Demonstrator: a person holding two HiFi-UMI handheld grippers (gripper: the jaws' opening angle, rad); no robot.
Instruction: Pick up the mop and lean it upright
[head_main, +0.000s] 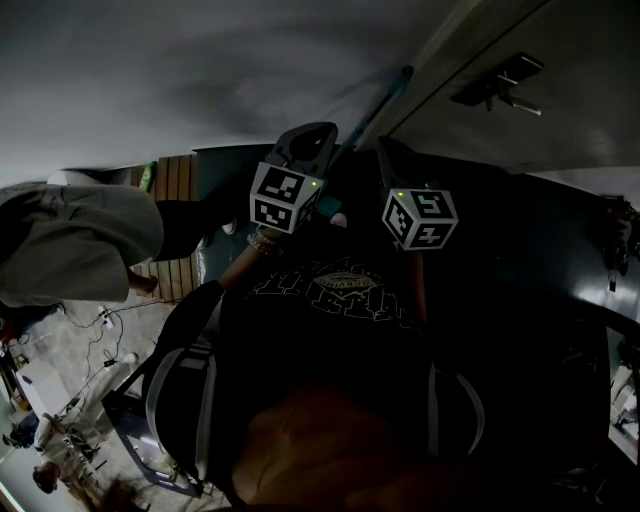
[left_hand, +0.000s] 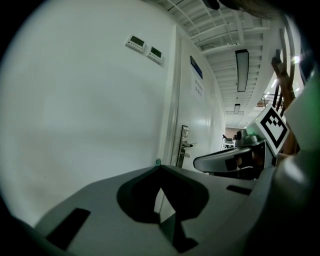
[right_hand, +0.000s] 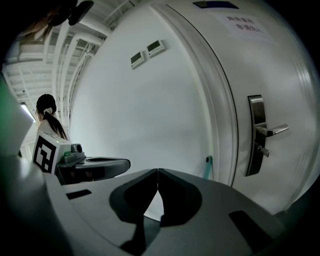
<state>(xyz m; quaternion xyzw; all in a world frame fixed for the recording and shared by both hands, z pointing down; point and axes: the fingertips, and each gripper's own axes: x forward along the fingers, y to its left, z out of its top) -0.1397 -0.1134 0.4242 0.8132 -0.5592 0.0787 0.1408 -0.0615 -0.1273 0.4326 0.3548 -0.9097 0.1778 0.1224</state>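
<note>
The mop shows only as a thin teal handle (head_main: 386, 98) that stands against the white wall beside the door frame. Its teal tip (left_hand: 158, 161) peeks just above the left jaws and appears again (right_hand: 208, 167) right of the right jaws. The mop head is hidden. My left gripper (head_main: 314, 136) and right gripper (head_main: 386, 152) are held side by side in front of the person's chest, pointing at the wall. Both are shut with nothing between the jaws, and neither touches the handle. In their own views the left gripper (left_hand: 160, 167) and right gripper (right_hand: 158, 170) show jaws meeting edge to edge.
A white door with a metal lever handle (right_hand: 262, 134) stands right of the mop; the same lever handle (left_hand: 184, 145) shows in the left gripper view. Two small wall panels (left_hand: 144, 47) hang high up. Another person (head_main: 72, 240) stands at the left. A corridor runs off behind.
</note>
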